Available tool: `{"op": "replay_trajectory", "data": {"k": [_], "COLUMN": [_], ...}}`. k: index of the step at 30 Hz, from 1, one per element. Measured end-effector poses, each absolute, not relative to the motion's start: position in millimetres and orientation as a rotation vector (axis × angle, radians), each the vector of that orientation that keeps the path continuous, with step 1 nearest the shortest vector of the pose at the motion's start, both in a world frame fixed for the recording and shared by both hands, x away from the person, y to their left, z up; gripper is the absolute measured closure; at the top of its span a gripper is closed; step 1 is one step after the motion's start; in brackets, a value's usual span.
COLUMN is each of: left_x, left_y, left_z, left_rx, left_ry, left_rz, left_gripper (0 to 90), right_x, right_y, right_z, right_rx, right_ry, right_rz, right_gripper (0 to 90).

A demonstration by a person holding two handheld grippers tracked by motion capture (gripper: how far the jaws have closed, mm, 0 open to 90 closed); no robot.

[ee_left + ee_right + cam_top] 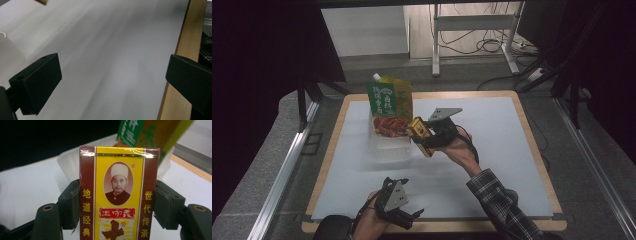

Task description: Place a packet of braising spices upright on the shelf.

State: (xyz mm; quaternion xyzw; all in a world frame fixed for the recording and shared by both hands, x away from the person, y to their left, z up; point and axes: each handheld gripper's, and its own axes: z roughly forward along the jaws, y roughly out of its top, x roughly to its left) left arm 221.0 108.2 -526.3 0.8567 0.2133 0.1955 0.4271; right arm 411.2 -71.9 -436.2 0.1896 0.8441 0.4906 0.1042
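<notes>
Left gripper (414,216) idle, jaws apart, bottom of frame; right gripper (428,141) clamped on yellow box (119,195), carrying toward clear bin (388,148) beside green pouch (389,102), needing lowering inside.

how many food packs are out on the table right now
2: a green pouch standing in the white bin, and a yellow box held in the right claw beside it. Others may be hidden.
</notes>
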Motion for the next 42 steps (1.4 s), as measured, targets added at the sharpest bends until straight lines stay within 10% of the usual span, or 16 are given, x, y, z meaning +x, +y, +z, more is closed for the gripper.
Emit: {"op": "replay_trajectory", "data": {"k": [42], "left_x": [219.9], "left_y": [108.2], "left_z": [-525.3], "left_rx": [2.151], "left_ry": [0.511], "left_rz": [0.493], "left_gripper": [0.3], "right_x": [434.8], "right_y": [31.4], "right_z": [-444.2], "right_rx": [0.441], "right_ry": [2.478], "right_rz": [1.563], "right_gripper": [31.8]}}
